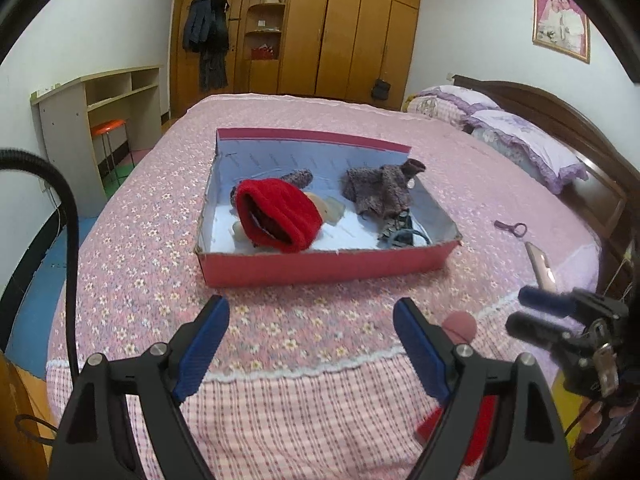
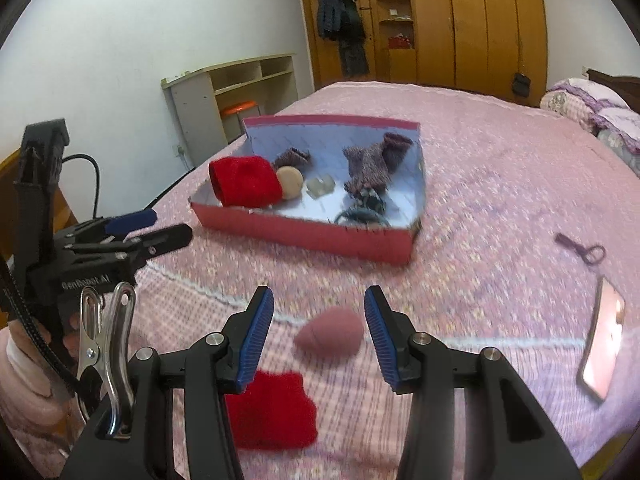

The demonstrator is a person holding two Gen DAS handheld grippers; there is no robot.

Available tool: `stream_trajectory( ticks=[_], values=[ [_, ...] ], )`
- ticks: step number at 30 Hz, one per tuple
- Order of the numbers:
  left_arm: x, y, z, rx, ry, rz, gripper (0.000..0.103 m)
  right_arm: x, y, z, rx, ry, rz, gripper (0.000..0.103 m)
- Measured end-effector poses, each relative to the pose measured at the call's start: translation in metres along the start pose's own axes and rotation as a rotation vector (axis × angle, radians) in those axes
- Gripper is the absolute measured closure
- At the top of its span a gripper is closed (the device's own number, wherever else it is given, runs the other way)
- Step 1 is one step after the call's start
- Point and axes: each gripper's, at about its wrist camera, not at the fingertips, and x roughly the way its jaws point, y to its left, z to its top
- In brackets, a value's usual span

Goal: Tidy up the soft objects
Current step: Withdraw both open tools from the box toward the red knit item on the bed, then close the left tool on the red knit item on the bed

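Observation:
A red cardboard box (image 1: 320, 266) (image 2: 304, 236) sits on the bed. In it lie a red knit hat (image 1: 276, 214) (image 2: 244, 182), grey knit pieces (image 1: 380, 188) (image 2: 370, 162), a round beige sponge (image 2: 290, 183) and dark hair ties (image 2: 360, 212). A pink egg-shaped sponge (image 2: 330, 334) (image 1: 460, 324) lies on the bed just ahead of my right gripper (image 2: 320, 316), which is open and empty. A red knit piece (image 2: 272, 412) lies under its left finger. My left gripper (image 1: 312, 328) is open and empty before the box.
A phone (image 2: 602, 340) (image 1: 540, 266) and a purple tool (image 2: 580, 250) (image 1: 510, 227) lie on the bed at right. Pillows (image 1: 520, 140) at the headboard. A desk (image 1: 100, 112) with an orange stool stands left; wardrobe (image 1: 320, 28) behind.

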Motion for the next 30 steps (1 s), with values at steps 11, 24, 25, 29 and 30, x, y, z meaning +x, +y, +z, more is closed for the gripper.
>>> stream_trajectory(
  ticks=[11,24,25,29,30],
  values=[
    [-0.011,-0.020,-0.025,0.020,0.040,-0.021,0.016,-0.020,-0.010,-0.040,0.089,0.008,-0.016,0.055],
    [-0.025,-0.045,-0.055,0.049,0.074,-0.102,0.016,-0.031,-0.008,-0.065,0.089,0.023,-0.060,0.055],
    [-0.024,-0.047,-0.056,0.055,0.076,-0.108,0.016,-0.032,-0.008,-0.066,0.085,0.022,-0.068,0.055],
    [-0.025,-0.058,-0.065,0.075,0.087,-0.156,0.016,-0.033,-0.012,-0.069,0.090,0.024,-0.088,0.055],
    [-0.025,-0.060,-0.067,0.074,0.090,-0.178,0.016,-0.034,-0.014,-0.070,0.097,0.025,-0.090,0.055]
  ],
)
